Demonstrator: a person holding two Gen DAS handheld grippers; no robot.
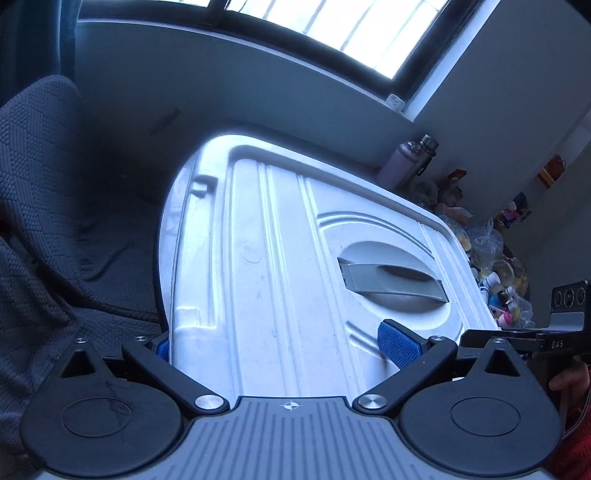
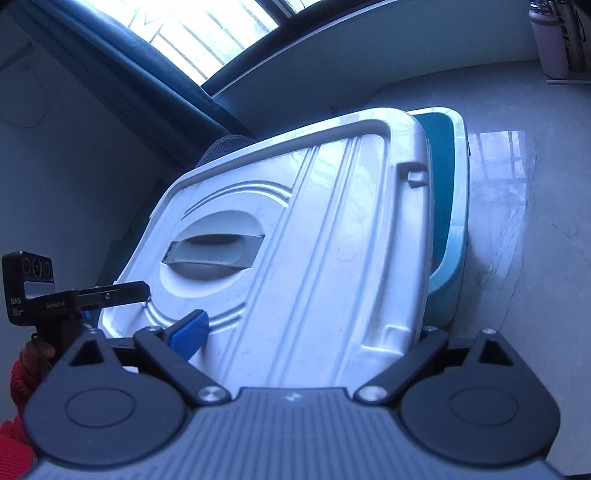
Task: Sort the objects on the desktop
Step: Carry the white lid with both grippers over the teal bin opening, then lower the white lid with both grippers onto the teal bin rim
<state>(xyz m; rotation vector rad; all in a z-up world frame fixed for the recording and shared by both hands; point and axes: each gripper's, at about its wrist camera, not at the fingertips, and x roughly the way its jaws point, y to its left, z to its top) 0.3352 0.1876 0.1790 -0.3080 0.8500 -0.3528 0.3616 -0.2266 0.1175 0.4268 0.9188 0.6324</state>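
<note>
A large white plastic box lid (image 1: 280, 258) with a grey recessed handle (image 1: 391, 280) fills the left wrist view, held tilted up. My left gripper (image 1: 280, 343) is shut on the lid's near edge, one blue pad (image 1: 399, 345) on top, the other below. The lid also shows in the right wrist view (image 2: 314, 258), where my right gripper (image 2: 306, 332) is shut on its near edge, blue pad (image 2: 188, 334) on top. Under the lid sits a light blue storage box (image 2: 456, 206), partly uncovered at the right.
A dark quilted cloth (image 1: 48, 221) lies to the left. A pile of small bottles and bags (image 1: 495, 266) and a lilac flask (image 1: 402, 162) stand at the right. The pale marble-like surface (image 2: 517, 206) spreads right of the box. A window (image 1: 351, 26) is behind.
</note>
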